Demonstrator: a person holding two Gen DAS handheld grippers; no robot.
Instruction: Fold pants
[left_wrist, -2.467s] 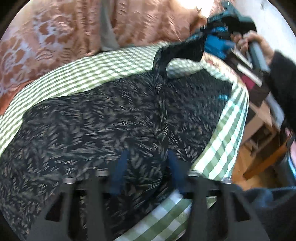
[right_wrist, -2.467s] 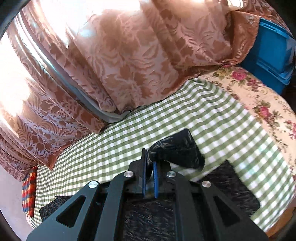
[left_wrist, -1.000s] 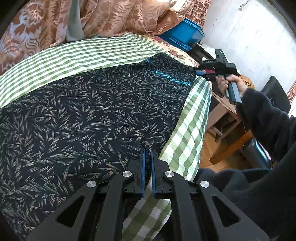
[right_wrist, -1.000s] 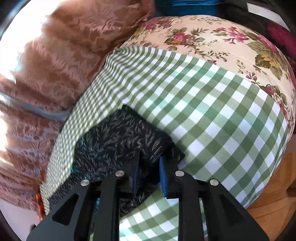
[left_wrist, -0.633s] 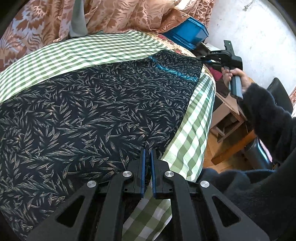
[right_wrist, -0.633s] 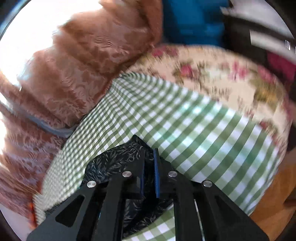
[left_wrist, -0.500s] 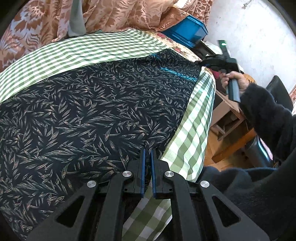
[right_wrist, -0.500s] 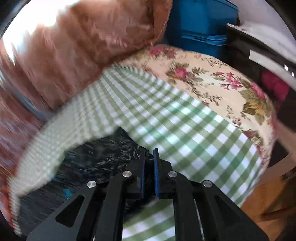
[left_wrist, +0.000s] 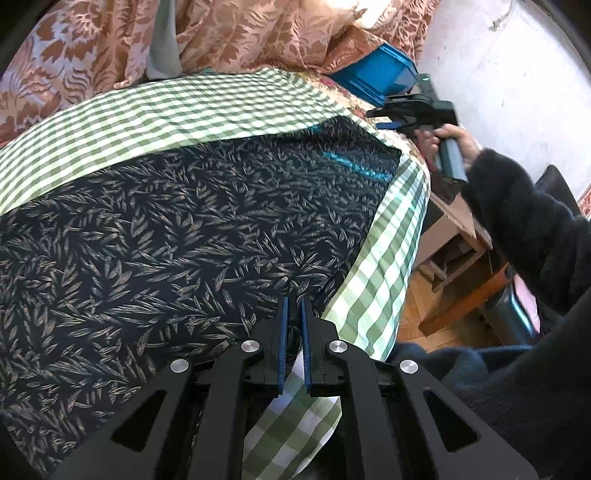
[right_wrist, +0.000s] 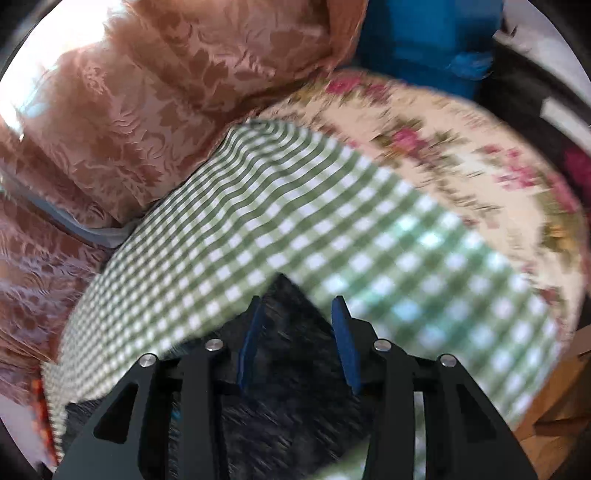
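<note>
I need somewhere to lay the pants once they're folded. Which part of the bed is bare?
Bare: the green checked sheet between the pants and the brown curtain, plus a narrow strip along the near bed edge. Crowded: the far corner by the blue bin, where the right gripper hangs.

pants (left_wrist: 177, 229): dark, pale leaf print, teal stripe near far end
pose: spread flat
place: on green-checked cloth (left_wrist: 192, 110)

A home bedroom: a bed with checked sheet (left_wrist: 229, 110) and floral cover (right_wrist: 461, 147), patterned curtains (right_wrist: 166, 92) behind.
</note>
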